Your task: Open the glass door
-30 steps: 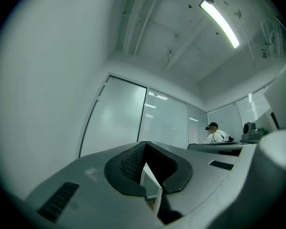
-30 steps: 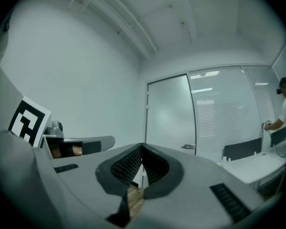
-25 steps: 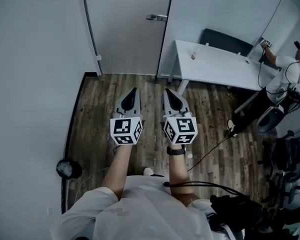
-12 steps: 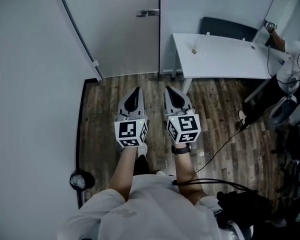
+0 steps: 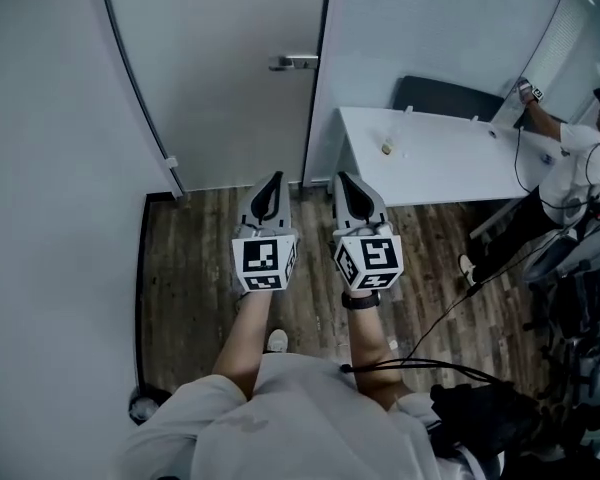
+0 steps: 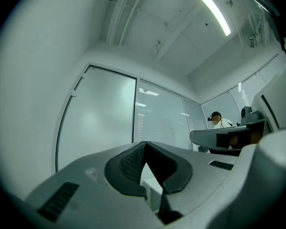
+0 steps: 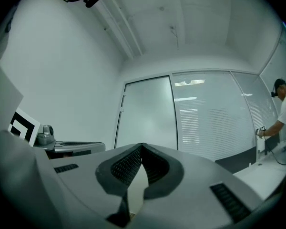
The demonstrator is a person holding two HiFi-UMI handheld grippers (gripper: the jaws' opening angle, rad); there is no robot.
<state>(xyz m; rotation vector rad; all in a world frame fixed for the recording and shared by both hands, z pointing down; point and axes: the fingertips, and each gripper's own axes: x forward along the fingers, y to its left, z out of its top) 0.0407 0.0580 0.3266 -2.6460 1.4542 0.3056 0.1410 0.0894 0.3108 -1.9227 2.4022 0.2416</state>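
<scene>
Nearest, the person's forearms reach out over the wooden floor (image 5: 195, 268), each hand carrying a gripper. The left gripper (image 5: 272, 180) has its jaws pressed together with nothing between them. The right gripper (image 5: 342, 180), just beside it, is likewise closed and empty. Both point toward the far wall.

Beyond their tips stands the glass door (image 5: 230, 78), a frosted panel in a dark frame, shut and in line with the glass partition (image 5: 430, 28) to its right. Its metal lever handle (image 5: 294, 63) sits near the door's right edge, well apart from both grippers and untouched. Farther right are a white desk (image 5: 440, 158) and another person (image 5: 580, 153) working at its far end.

By this showing, nothing of the task is done yet. Reaching the handle, parting a pair of jaws to take it, working the lever and swinging the door all appear to remain.
</scene>
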